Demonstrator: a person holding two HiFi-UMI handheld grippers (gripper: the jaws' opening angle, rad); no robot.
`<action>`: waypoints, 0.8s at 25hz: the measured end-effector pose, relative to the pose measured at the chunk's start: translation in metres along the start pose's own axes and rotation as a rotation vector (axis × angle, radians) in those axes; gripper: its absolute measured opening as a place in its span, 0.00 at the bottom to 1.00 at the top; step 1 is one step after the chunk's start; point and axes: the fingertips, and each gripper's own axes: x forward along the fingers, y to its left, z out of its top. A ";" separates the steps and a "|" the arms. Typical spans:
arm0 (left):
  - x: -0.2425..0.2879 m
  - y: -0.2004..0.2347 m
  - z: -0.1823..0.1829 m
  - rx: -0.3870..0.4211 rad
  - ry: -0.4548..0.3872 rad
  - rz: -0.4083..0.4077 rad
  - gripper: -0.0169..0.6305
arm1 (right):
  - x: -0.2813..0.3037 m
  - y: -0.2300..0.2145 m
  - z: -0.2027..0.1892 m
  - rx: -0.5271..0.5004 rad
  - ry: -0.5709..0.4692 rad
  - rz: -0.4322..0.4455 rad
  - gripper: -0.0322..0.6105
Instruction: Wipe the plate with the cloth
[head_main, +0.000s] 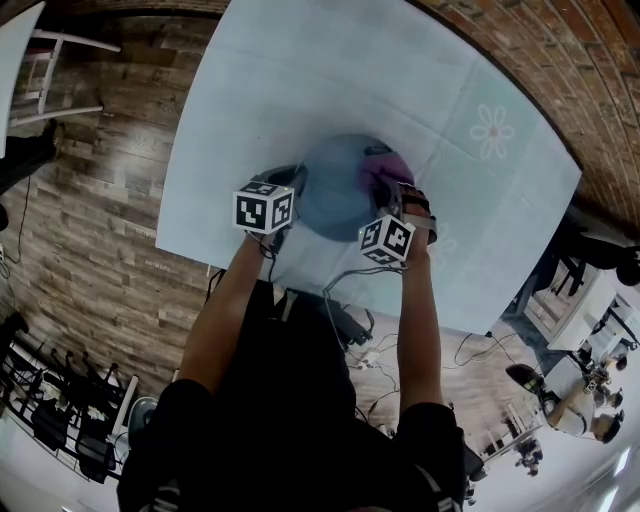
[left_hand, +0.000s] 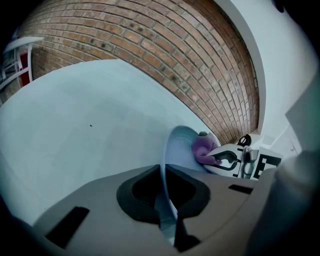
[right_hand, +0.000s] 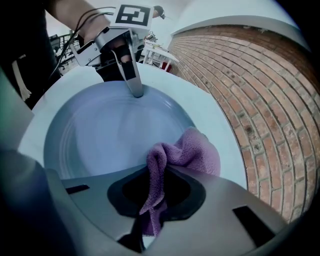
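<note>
Wiping was in hand: the right hand-held gripper (right_hand: 150, 220) was clenched on the purple cloth (right_hand: 192, 152), which lay bunched against the right part of the blue plate (right_hand: 105, 135). The left hand-held gripper (left_hand: 167, 215) was clamped on the plate's left rim, steadying it on the table (head_main: 330, 70). The next move probably called for dragging the cloth across the uncovered centre while the rim grip held. The plate looked smooth, glossy and free of visible residue.

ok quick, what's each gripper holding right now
left gripper: shut on the rim of the blue plate
right gripper: shut on the purple cloth
</note>
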 end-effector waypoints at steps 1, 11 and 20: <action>0.000 0.000 0.000 -0.003 -0.001 -0.002 0.09 | -0.002 0.002 -0.001 0.004 0.000 0.002 0.15; 0.002 0.000 0.001 -0.004 0.003 -0.003 0.09 | -0.014 0.030 -0.007 0.055 0.014 0.037 0.15; 0.000 -0.003 0.001 0.000 0.005 -0.002 0.09 | -0.029 0.059 -0.001 0.127 0.033 0.087 0.15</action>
